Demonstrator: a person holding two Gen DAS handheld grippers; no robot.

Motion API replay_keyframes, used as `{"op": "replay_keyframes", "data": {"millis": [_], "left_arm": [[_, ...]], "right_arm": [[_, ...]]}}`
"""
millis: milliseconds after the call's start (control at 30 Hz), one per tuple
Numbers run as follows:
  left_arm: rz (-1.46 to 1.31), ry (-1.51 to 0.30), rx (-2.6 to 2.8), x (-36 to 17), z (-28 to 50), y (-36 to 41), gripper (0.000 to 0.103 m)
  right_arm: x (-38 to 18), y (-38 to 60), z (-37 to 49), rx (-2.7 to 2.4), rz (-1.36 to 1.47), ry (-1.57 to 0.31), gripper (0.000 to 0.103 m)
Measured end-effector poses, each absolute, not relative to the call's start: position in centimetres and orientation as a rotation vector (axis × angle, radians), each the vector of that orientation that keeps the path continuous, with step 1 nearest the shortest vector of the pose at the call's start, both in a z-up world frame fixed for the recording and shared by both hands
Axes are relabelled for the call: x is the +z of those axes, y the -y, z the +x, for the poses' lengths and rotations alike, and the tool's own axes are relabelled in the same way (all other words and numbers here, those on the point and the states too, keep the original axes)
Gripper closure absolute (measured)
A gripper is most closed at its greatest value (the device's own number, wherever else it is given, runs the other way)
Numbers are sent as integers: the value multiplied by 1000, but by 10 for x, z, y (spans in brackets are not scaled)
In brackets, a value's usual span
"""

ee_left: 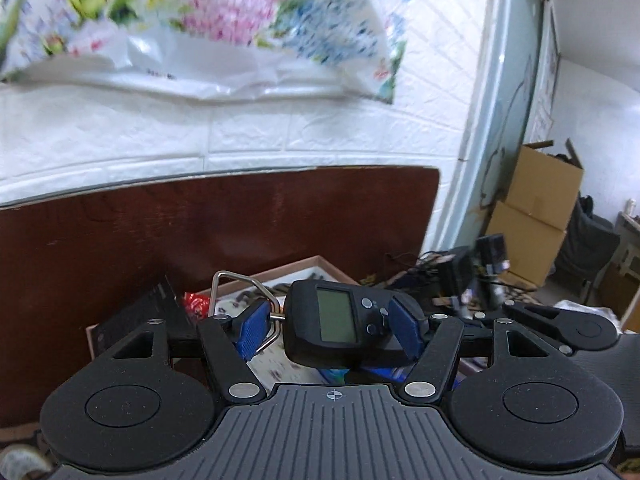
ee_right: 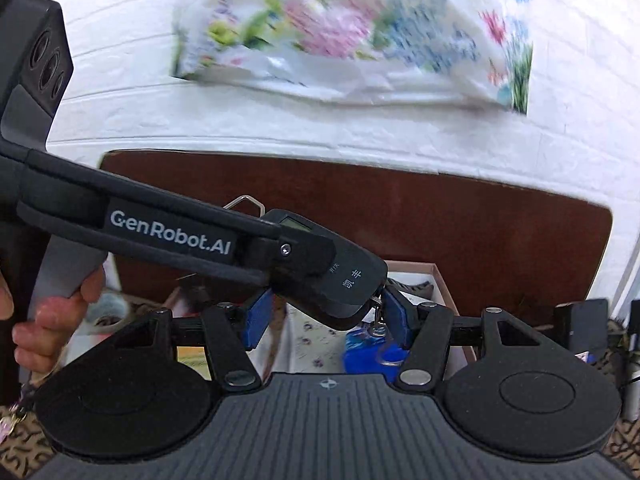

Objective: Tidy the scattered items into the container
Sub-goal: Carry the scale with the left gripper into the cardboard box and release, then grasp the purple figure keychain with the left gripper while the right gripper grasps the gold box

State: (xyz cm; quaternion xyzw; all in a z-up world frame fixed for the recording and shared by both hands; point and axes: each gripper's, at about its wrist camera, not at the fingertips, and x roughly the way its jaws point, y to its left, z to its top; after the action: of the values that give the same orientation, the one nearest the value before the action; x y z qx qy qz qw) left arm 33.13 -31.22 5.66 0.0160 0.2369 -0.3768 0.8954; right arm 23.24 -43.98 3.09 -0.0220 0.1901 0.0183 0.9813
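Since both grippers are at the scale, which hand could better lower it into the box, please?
Probably right: right gripper clasps the scale over the box; left gripper has one pad off it.

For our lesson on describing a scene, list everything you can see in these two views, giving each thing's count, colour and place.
Hanging scale: one, black with a grey screen and a metal loop, between the left gripper's jaws, above the box.
Box: one, pinkish-brown rim, on the table top, holding mixed items.
Blue item: one, blue, in the box below the right gripper; too blurred to name.
Floral bag: one, white with pink, blue and green flowers, on the white brick wall.
Table top: one, dark brown, against the wall.
Cardboard boxes: two, tan, stacked at far right.
Left gripper: one, black with blue pads.
Right gripper: one, black with blue pads.
Hand: one, holding the left gripper's handle.
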Motion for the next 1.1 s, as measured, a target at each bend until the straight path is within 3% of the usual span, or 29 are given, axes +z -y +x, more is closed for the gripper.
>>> {"op": "replay_keyframes", "data": {"millis": [100,133,300,500,567,633,867,1100], "left_arm": [[18,-518,-769,42,348,318,1],[12,-540,-753,38,350,318,0],[81,-488,-781,27,339,317,0],[152,-463,-788,34,317,316,0],[168,-455,-789,40,309,312,0],[145,-451,-786,47,299,304,0],[42,-463,-776,63,240,253,0],[-125,-478,-699,32,161,178,0]], "right_arm": [[19,445,252,58,-8,-409,40],[16,444,255,71,0,-415,40],[7,437,248,103,-44,-411,39],[3,434,236,91,-52,-431,29],[9,432,229,87,-50,-424,23],[19,429,218,76,-49,-393,11],[48,397,162,103,-107,-323,3],[43,336,92,223,-180,-267,0]]}}
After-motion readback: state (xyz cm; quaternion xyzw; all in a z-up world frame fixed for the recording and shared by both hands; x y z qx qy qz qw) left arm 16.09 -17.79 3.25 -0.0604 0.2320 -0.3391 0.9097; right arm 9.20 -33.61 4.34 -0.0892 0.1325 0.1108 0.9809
